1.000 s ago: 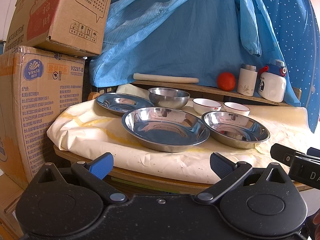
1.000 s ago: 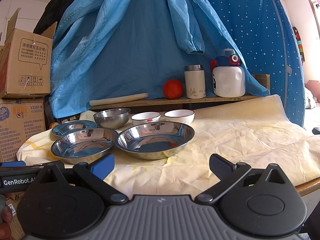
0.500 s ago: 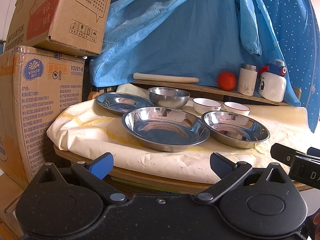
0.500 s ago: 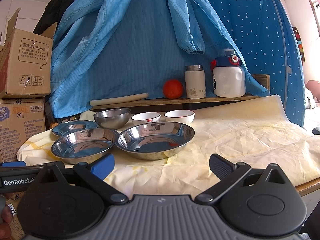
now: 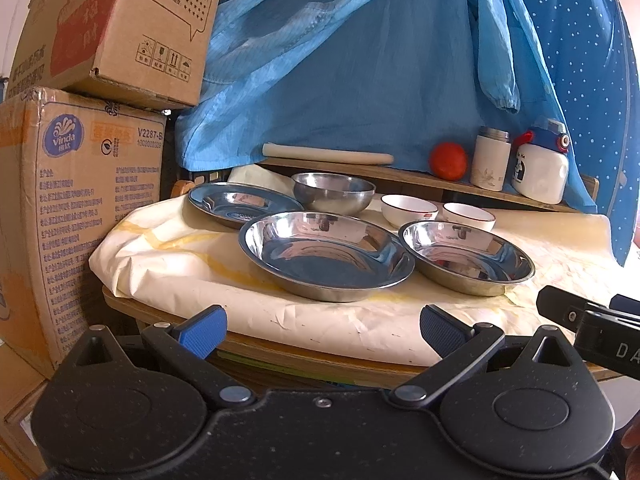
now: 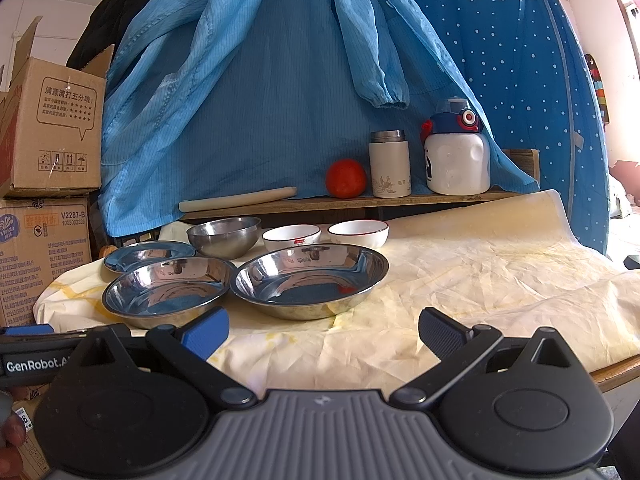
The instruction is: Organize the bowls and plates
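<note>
Two deep steel plates sit side by side near the table's front: one on the left, the other to its right. Behind them lie a flat steel plate, a steel bowl and two white bowls with red rims. My left gripper hangs open before the table edge, short of the left plate. My right gripper is open over the cloth in front of the right plate. Both are empty.
A cream cloth covers the wooden table. On a back shelf stand a rolling pin, a tomato, a white flask and a white bottle. Stacked cardboard boxes rise on the left. A blue garment hangs behind.
</note>
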Motion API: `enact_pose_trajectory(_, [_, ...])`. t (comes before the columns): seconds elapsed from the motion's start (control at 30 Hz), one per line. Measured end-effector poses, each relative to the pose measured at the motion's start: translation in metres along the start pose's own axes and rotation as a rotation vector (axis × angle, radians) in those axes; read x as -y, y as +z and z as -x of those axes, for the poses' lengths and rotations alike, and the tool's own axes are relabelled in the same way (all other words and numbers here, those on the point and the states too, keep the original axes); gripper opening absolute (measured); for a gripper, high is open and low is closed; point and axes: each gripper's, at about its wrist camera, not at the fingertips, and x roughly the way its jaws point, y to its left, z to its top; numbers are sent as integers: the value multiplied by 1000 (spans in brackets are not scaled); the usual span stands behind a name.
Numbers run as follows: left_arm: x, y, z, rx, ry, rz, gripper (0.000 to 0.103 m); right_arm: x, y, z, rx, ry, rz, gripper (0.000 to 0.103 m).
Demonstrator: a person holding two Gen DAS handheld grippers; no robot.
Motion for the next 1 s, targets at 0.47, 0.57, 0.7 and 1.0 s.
enact_pose_trajectory(0.47, [-2, 1, 2, 16, -12, 2, 102, 0, -1, -2, -8, 4, -6, 103])
enact_pose_trajectory(0.57, [-5, 5, 0, 24, -14, 5, 102, 0, -1, -6, -13, 8, -12, 103])
enact_pose_trajectory(0.7, [-9, 11, -7, 19, -8, 11, 102, 3, -3, -11, -22, 12, -20, 103])
enact_pose_trajectory(1.0, [-20, 25, -28, 2, 34, 20, 102, 6, -3, -25, -30, 18, -27, 103])
